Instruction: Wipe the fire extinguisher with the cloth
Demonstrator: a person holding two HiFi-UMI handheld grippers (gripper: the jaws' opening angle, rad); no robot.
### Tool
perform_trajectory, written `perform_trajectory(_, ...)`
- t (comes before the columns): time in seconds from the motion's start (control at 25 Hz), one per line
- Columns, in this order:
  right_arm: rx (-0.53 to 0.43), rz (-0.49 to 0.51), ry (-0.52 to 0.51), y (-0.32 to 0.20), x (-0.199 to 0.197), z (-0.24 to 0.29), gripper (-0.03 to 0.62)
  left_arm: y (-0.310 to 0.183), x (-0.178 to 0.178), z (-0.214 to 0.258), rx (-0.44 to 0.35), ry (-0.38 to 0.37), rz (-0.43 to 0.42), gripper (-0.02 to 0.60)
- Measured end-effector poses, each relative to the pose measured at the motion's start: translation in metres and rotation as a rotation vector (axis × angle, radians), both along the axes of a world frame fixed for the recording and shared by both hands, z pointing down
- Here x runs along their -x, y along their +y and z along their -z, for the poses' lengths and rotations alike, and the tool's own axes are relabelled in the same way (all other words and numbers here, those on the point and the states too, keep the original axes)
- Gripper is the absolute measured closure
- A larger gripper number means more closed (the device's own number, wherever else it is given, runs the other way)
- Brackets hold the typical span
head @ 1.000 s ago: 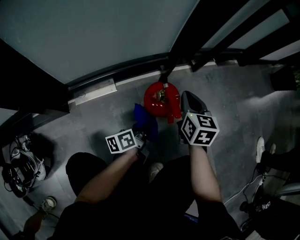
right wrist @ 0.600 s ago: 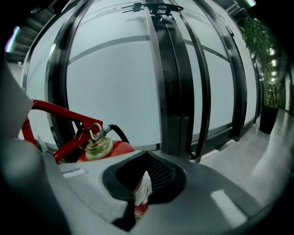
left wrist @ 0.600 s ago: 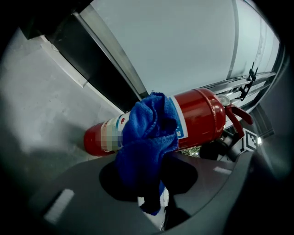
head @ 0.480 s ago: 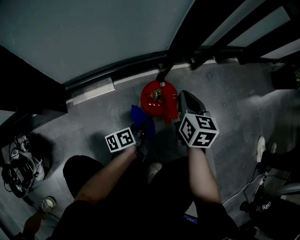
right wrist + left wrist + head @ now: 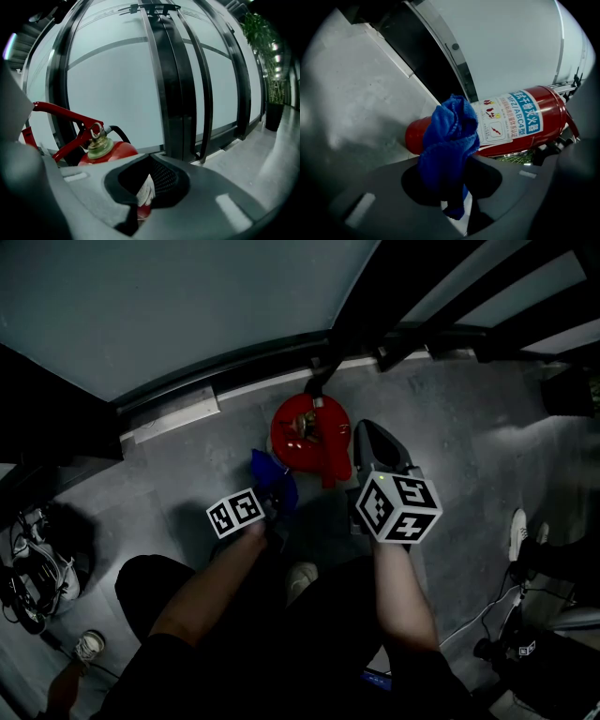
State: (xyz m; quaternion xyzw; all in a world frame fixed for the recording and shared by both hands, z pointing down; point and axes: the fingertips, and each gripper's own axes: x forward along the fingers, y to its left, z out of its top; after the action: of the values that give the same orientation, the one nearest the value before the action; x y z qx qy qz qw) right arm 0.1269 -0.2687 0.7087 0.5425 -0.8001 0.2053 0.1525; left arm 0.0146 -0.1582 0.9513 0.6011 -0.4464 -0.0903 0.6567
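Note:
A red fire extinguisher (image 5: pixel 309 437) stands on the grey floor by the glass wall, seen from above. In the left gripper view its red body with a white label (image 5: pixel 513 123) lies just beyond the jaws. My left gripper (image 5: pixel 270 495) (image 5: pixel 457 164) is shut on a blue cloth (image 5: pixel 269 474) (image 5: pixel 450 136), which bunches up against the extinguisher's left side. My right gripper (image 5: pixel 363 435) (image 5: pixel 151 159) sits close by the extinguisher's right side with its jaws together. The brass valve and red handle (image 5: pixel 96 143) show to its left, and a sliver of the cylinder shows through the slit.
A glass wall with black frames (image 5: pixel 234 371) runs behind the extinguisher, with a pale sill strip (image 5: pixel 169 416) at its foot. Cables and gear (image 5: pixel 28 568) lie at the left, a white shoe (image 5: pixel 518 533) at the right. A potted plant (image 5: pixel 262 51) stands far right.
The whole view has drifted slightly left and up. Both grippers keep nearly the same places beside the extinguisher, with the cloth still at its left side.

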Motion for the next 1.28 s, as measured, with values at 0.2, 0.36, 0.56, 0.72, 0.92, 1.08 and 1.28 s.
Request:
perform_trajectory(0.2,0.004,0.003,-0.016,0.002,-0.002,-0.002,0.591,-0.001,0.003,-0.026,0.033,-0.013,0.013,0.469)
perform_trajectory(0.36,0.010,-0.003,-0.015,0.004,-0.010,-0.003,0.591,0.001,-0.004,-0.045,0.075,-0.002,-0.001,0.469)
perform_trajectory(0.56,0.018,0.008,0.001,0.007,-0.014,-0.008,0.591,0.000,-0.001,-0.068,0.100,-0.019,-0.018,0.469)
perform_trajectory(0.72,0.023,-0.003,0.025,0.009,-0.027,-0.012,0.591,0.000,-0.001,-0.087,0.120,-0.047,-0.063,0.469)
perform_trajectory(0.92,0.032,0.006,0.048,0.012,-0.032,-0.018,0.591,0.001,0.000,-0.108,0.166,-0.071,-0.110,0.469)
perform_trajectory(1.08,0.030,0.008,0.041,0.010,-0.030,-0.015,0.591,0.002,-0.004,-0.114,0.213,-0.069,-0.122,0.469)
perform_trajectory(1.28,0.006,0.021,0.044,0.002,-0.019,-0.007,0.591,0.008,0.008,-0.101,0.233,-0.099,-0.136,0.471)
